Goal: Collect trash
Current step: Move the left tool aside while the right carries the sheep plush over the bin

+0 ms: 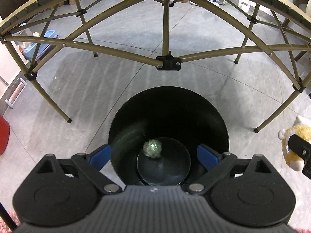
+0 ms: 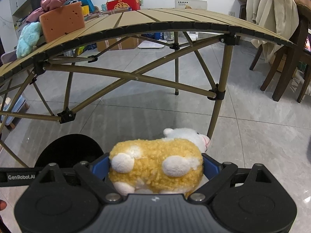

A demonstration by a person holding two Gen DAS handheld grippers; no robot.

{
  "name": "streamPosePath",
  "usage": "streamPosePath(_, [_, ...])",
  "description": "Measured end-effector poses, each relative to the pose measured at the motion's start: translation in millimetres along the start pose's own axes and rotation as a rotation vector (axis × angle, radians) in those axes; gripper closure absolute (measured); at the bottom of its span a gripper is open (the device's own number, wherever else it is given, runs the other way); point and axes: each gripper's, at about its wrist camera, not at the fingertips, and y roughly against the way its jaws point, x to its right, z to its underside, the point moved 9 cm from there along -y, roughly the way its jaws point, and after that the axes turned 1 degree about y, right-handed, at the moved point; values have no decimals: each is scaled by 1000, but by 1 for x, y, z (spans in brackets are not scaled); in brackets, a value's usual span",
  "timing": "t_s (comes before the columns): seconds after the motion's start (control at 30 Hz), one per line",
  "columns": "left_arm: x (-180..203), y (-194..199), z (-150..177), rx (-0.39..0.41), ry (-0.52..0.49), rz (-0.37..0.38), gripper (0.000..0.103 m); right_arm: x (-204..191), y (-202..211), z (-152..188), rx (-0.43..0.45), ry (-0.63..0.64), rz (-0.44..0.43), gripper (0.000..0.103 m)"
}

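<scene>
- A crumpled foil wad (image 1: 152,148), greenish-silver, is seen lying on the round bottom of the black waste bin (image 1: 213,116), slightly left of its centre and clear of the wall.
- The left tongs (image 1: 154,156) are spread wide above the bin mouth; nothing is between the blue pads (image 1: 100,155), so the wad is taken as deposited.
- Handling of the wad is judged as very light, crushable and springy; a pinch across its bulk would be enough, and a firm squeeze would only compact it further.
- The right tongs (image 2: 156,167) are pinching a yellow-and-white plush sheep (image 2: 155,167) across its body, the white head projecting ahead on the right.
- The plush is judged soft, light and non-slippery; the pile gives good friction, the stuffing yields, and the mid-body grip seen here looks balanced. No fragility is expected.
- The bin stands on the grey tiled floor (image 1: 77,89), just in front of the folding worktop (image 2: 175,19), near its front edge.
- An orange sponge block (image 2: 62,20) and a pale blue fluffy item (image 2: 28,38) are noted at the left end of the worktop; whether these count as trash cannot be told.
- The right tongs hang beside the bin, not over it.
</scene>
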Motion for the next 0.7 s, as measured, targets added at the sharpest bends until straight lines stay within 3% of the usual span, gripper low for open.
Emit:
streamPosePath(0.37, [-18,15,2,36,-33,-7,6,-11,6,2,-15,16,-18,9])
streamPosePath(0.7, [-54,34,1,91,-13,-42,6,-46,18,0,-9,76,-66,9])
